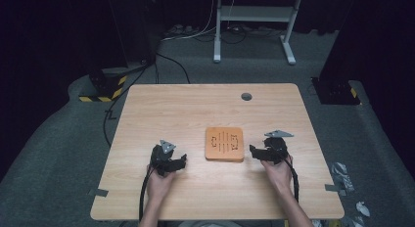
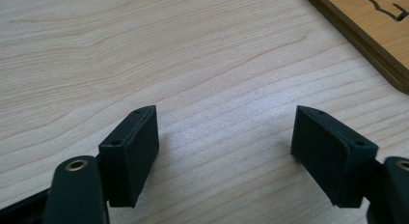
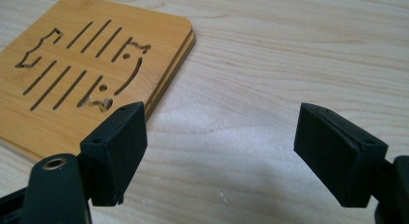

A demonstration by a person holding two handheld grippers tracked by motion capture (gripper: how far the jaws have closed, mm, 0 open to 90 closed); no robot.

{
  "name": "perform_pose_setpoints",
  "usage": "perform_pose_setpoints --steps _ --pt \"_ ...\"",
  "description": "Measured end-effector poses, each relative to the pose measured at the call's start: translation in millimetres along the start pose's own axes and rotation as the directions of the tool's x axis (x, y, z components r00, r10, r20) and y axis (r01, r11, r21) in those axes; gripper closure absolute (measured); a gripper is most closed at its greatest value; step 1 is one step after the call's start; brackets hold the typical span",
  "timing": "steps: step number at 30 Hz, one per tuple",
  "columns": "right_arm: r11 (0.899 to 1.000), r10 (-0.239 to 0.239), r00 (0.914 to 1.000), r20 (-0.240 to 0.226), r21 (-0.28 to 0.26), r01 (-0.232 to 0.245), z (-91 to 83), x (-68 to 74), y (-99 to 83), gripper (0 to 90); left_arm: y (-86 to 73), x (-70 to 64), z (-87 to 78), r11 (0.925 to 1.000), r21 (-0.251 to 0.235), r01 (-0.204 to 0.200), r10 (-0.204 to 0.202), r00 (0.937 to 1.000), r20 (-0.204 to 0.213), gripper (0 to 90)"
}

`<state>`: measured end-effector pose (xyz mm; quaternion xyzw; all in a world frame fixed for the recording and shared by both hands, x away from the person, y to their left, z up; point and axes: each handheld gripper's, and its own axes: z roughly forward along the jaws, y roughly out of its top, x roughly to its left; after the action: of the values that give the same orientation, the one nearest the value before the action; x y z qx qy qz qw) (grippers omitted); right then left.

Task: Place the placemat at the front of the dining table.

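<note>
Here, on a pale wooden table [image 1: 195, 109] ringed by grey carpet [image 1: 58, 153] and dark drapes, a bamboo trivet [image 1: 224, 144] lies flat between the left gripper [image 1: 179, 163] and right gripper [image 1: 255, 152]. Both rest near it with jaws spread wide, holding nothing.

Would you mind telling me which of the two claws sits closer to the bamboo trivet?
The right claw: it sits just off the bamboo trivet, while the left claw has a wider strip of bare table between.
</note>
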<state>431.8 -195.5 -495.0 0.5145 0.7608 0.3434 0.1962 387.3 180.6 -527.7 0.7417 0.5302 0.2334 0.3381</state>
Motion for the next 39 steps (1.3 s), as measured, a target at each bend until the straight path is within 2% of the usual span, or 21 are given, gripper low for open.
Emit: perform_pose_setpoints --steps 10,13,18,27,34,39 --pt "1.0 0.015 0.9999 0.003 0.006 -0.015 9.7 0.9 9.0 19.2 0.1 0.4 -0.1 1.0 0.002 -0.008 0.008 1.0 0.0 25.0" --pt "1.0 0.009 0.9999 0.013 -0.009 -0.009 12.3 1.3 12.5 19.8 0.1 0.4 -0.1 1.0 0.001 -0.007 0.007 1.0 0.0 25.0" --pt "0.999 0.029 0.9994 0.019 0.018 -0.029 19.6 0.2 13.4 19.8 0.1 0.4 -0.1 1.0 0.001 -0.008 0.008 1.0 0.0 25.0" --pt "1.0 0.016 0.9993 0.033 0.008 -0.016 25.3 1.7 23.6 19.3 0.1 0.3 -0.1 1.0 0.001 -0.006 0.006 1.0 -0.001 25.0" --pt "0.999 0.023 0.9992 0.033 0.043 -0.025 36.5 2.2 27.7 19.2 0.1 0.4 -0.1 1.0 0.002 -0.007 0.007 1.0 0.0 25.0" --pt "0.999 0.024 0.9991 0.035 0.045 -0.026 40.2 1.5 28.9 19.2 0.0 -0.1 0.0 1.0 0.0 0.001 -0.001 1.0 -0.001 25.0"
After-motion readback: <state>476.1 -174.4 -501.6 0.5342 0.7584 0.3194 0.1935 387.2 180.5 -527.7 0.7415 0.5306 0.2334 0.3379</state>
